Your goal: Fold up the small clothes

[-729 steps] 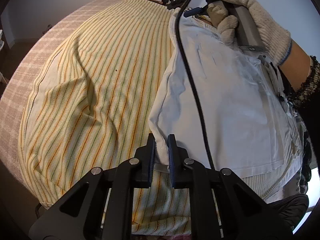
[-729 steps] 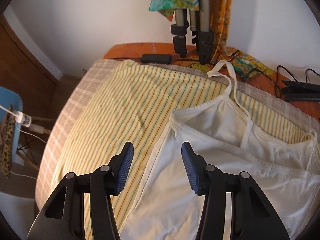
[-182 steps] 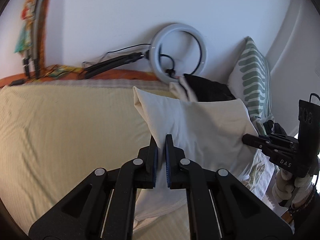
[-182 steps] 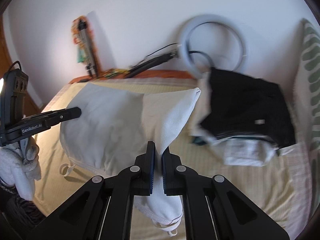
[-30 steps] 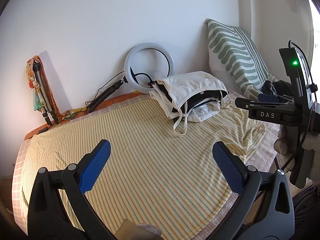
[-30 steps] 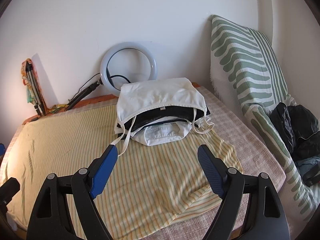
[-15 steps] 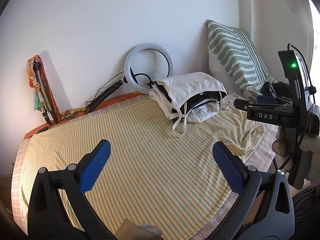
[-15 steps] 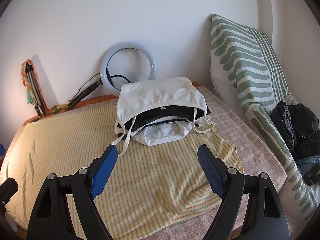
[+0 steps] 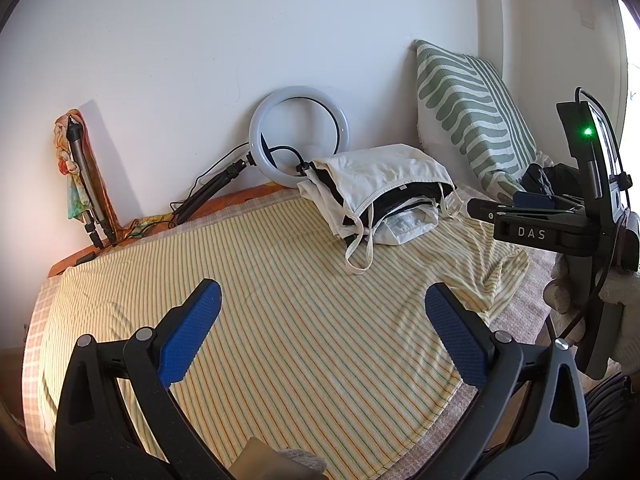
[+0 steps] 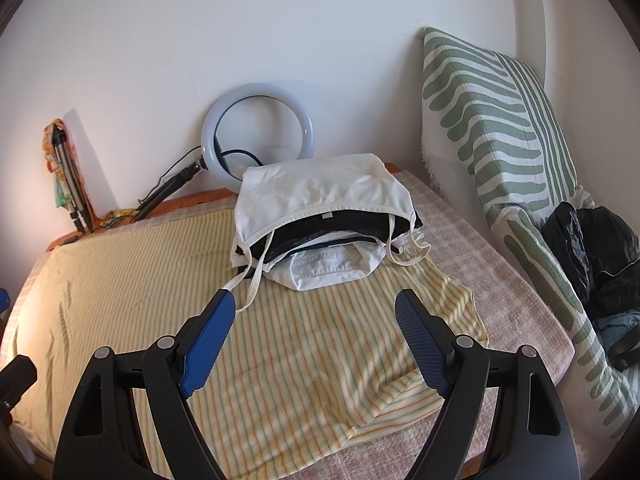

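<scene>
**Entry: bed surface, folded pile as landmark.**

- Stack of folded clothes (image 10: 324, 232): lies at the far side of the striped sheet (image 10: 132, 304), against the wall end of the bed. A white strappy top (image 10: 320, 192) is uppermost, a black garment shows beneath it, and a white item with a waistband sits at the bottom. The pile's long axis runs across the bed, parallel to the wall. Thin straps trail off its near edge onto the sheet.
- Ring light (image 10: 256, 136): directly behind the pile, leaning on the wall.
- Striped pillow (image 10: 492, 120): right of the pile, propped upright.
- Dark garments (image 10: 592, 240): well to the right of the pile, heaped at the pillow's foot; apparently the unfolded stock, though what they are cannot be told.
- Right gripper (image 10: 314, 320): nearer than the pile and aimed straight at it; jaws spread wide, nothing between them. One trailing strap ends just beside its left fingertip; contact cannot be told.
- Left gripper (image 9: 320, 312): left of the pile and well short of it, over bare sheet; jaws spread wide, empty.

Judgement: the sheet in front of the pile holds no garment, so the next piece likely comes from the dark heap. That heap lies to the right of the pile, and the right gripper is the nearer tool.
</scene>
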`<state>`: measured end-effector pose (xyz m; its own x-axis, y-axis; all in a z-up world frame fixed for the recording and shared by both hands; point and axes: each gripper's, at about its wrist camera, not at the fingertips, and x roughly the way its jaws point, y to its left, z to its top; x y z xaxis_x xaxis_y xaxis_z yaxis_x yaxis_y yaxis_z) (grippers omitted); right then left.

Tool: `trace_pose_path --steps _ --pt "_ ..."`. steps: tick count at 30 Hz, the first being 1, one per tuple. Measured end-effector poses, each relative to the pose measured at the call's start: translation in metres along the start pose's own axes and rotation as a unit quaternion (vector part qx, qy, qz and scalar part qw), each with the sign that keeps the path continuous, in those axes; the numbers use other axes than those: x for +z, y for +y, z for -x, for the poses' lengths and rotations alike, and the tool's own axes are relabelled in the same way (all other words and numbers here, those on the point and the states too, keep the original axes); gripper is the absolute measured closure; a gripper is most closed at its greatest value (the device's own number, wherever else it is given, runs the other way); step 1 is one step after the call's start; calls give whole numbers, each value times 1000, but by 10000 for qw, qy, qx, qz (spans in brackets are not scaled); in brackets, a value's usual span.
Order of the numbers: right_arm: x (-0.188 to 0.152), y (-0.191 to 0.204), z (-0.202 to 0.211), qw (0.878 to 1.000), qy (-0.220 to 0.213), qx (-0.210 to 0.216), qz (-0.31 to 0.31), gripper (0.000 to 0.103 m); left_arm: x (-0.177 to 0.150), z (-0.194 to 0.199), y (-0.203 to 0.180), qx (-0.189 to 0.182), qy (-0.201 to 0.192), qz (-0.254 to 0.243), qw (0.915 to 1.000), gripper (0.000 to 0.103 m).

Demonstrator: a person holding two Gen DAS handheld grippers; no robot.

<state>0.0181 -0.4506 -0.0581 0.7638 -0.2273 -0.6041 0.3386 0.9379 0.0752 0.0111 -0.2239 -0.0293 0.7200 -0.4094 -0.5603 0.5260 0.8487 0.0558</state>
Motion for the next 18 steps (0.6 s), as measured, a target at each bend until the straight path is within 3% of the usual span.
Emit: trace_pose_path --steps 18 --pt "-1 1 -1 10000 7 4 1 21 0 0 -1 7 -2 14 10000 0"
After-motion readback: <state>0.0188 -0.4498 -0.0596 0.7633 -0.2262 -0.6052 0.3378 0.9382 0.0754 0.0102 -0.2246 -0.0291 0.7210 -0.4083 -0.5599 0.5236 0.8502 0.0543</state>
